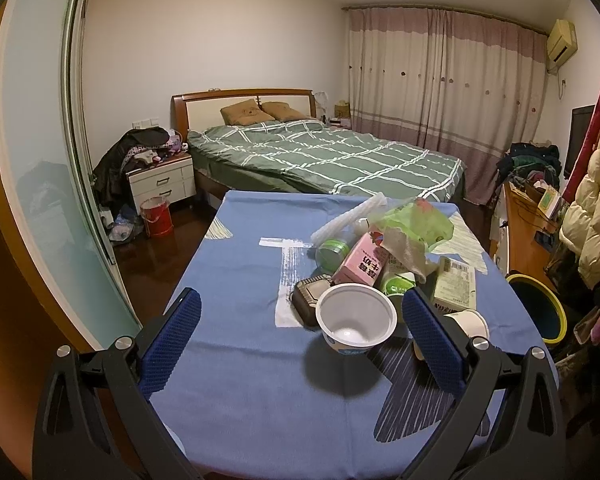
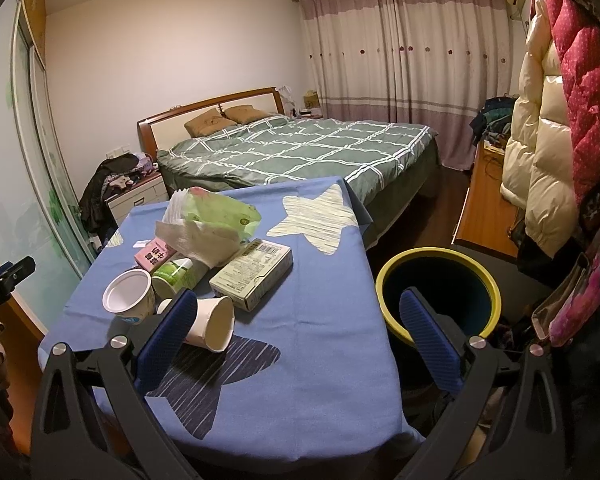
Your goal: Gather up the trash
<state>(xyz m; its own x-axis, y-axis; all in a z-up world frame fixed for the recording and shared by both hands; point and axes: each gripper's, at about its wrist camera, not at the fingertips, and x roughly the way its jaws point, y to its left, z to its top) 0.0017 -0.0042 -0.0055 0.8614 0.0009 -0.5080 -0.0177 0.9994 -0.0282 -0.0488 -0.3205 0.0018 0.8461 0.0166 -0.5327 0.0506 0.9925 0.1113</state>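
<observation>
A heap of trash lies on the blue-clothed table (image 1: pixel 236 264): a white plastic bowl (image 1: pixel 356 318), a dark lidded tray (image 1: pixel 310 304), a pink milk carton (image 1: pixel 362 266), a green plastic bag (image 1: pixel 414 220), a pale box (image 1: pixel 454 286) and a tipped paper cup (image 2: pixel 212 322). My left gripper (image 1: pixel 300 320) hovers open above the table, the bowl between its blue pads, apart from both. My right gripper (image 2: pixel 298 316) is open too; its left finger (image 2: pixel 172 332) sits by the paper cup. The yellow-rimmed bin (image 2: pixel 440 264) stands on the floor right of the table.
A bed (image 1: pixel 324 156) with a green checked cover lies beyond the table. A nightstand (image 1: pixel 162 182) piled with clothes and a red bucket (image 1: pixel 156 216) stand at the left. A wooden desk (image 2: pixel 488 208) and hanging coats (image 2: pixel 540 140) fill the right side.
</observation>
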